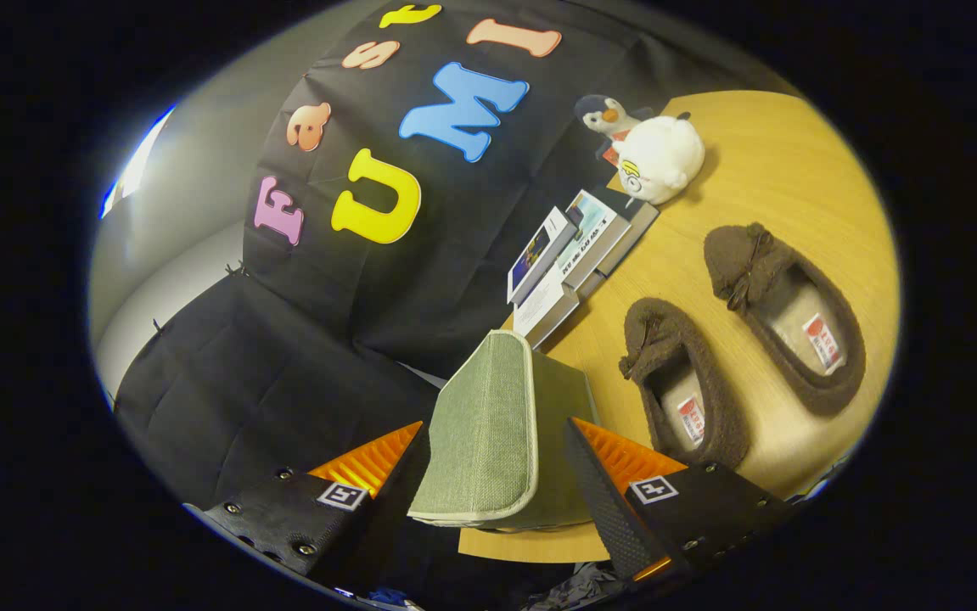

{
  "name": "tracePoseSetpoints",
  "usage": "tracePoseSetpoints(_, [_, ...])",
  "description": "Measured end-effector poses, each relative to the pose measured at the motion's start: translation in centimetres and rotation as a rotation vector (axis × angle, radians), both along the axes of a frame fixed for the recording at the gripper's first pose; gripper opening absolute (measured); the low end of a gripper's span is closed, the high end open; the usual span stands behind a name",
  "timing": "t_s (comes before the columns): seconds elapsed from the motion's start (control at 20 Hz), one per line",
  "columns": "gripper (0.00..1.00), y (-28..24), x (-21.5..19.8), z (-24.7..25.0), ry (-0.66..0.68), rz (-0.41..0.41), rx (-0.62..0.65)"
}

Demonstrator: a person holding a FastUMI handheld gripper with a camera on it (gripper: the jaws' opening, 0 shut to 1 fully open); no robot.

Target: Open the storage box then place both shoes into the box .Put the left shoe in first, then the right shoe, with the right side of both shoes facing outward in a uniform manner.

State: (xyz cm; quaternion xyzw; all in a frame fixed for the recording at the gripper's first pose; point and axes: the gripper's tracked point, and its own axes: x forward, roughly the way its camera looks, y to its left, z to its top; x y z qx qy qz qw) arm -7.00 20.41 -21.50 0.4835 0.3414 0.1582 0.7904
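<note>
fingers (pixel 496 475) wide, straddling storage box (pixel 488 424) lid edge, not pressing; shoes (pixel 683 382) apart on table (pixel 777 161).

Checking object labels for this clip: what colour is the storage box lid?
Sage green fabric lid with pale edging, between the gripper fingers; gripper view.

Red-and-white labels (pixel 821 341) sit on both slippers' insoles, though their print seems too small to read.

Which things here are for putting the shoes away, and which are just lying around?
For the job: green box between the open gripper fingers; near shoe; far shoe.
Just lying around: books; white plush toy; penguin toy.
</note>
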Motion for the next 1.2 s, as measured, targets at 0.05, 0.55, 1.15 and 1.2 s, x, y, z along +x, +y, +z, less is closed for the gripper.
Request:
tracePoseSetpoints(0.05, [0.96,0.4,-0.3,-0.4,0.015,0.004,0.021])
tracePoseSetpoints(0.55, [0.96,3.4,-1.1,-4.0,0.195,0.008,0.272])
tracePoseSetpoints(1.15, [0.74,6.2,-1.5,-3.5,0.256,0.055,0.459])
tracePoseSetpoints(1.2, [0.74,5.9,-1.6,-4.0,0.266,0.053,0.434])
